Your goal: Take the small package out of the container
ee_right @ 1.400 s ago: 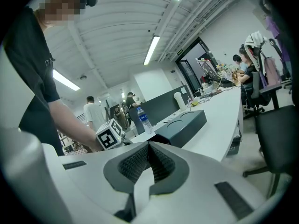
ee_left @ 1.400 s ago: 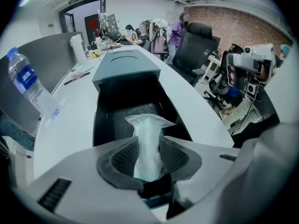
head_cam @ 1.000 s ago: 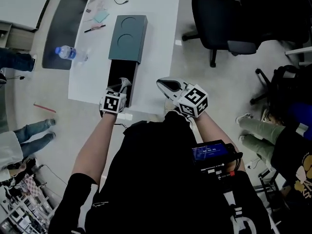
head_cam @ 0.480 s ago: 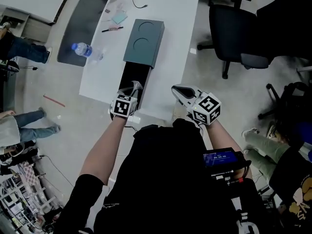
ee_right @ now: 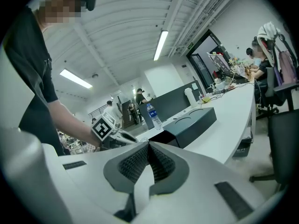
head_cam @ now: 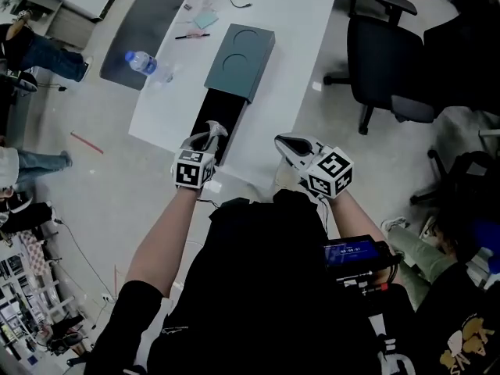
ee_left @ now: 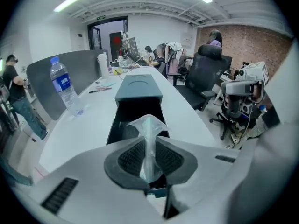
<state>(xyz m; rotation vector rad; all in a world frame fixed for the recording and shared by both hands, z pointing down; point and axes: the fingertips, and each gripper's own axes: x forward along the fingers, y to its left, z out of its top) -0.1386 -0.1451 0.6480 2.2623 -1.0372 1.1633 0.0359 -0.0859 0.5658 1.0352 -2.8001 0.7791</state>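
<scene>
A dark teal container (head_cam: 240,59) lies on the white table (head_cam: 305,22), its black drawer (head_cam: 221,116) pulled out toward me. My left gripper (head_cam: 212,128) hovers over the drawer's near end. In the left gripper view its pads are pressed on a small clear plastic package (ee_left: 148,139), whose crumpled top sticks up above the jaws in front of the drawer (ee_left: 138,118). My right gripper (head_cam: 280,139) hangs to the right, past the table's near edge. Its jaws (ee_right: 148,146) are shut with nothing between them.
A water bottle (head_cam: 142,62) stands left of the container on the table. A pen and sticky notes (head_cam: 205,22) lie further back. Office chairs (head_cam: 391,45) stand to the right of the table. A person's legs (head_cam: 39,53) show at the left on the floor.
The head view has swung, so the table sits higher and further right. My left gripper stays over the drawer's near end, and the right gripper keeps its place beside it.
</scene>
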